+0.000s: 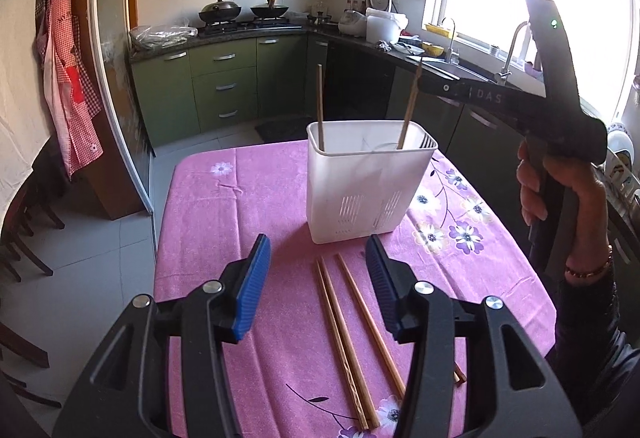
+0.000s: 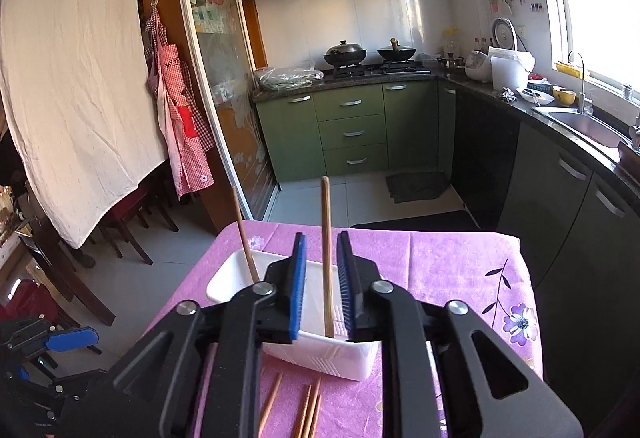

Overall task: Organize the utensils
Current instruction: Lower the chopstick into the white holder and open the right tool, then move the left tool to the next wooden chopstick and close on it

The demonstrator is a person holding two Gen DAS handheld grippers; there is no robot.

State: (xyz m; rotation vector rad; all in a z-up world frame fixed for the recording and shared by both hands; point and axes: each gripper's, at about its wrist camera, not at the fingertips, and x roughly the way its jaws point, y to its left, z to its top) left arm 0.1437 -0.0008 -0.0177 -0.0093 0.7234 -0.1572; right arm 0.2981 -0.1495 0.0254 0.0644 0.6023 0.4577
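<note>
Two chopsticks are already stood upright in the white holder (image 1: 366, 182): one chopstick (image 1: 319, 106) at its far-left corner, the other chopstick (image 2: 327, 258) seen between the pads of the right tongs (image 2: 321, 286). These right tongs are held just above the holder's rim with their pads slightly apart; a gap shows on both sides of the stick, so it is judged released, not clamped. The left tongs (image 1: 318, 294) are spread apart and empty, held above the pink worktop (image 1: 224, 218). Directly beneath and between their pads lie the loose chopsticks (image 1: 348, 338), three of them clear in the view and another end showing beneath the right-hand pad. The holder stands just beyond these tongs. The task is judged part done: two sticks are stowed, while those on the cloth are left to be lifted and dropped in.
</note>
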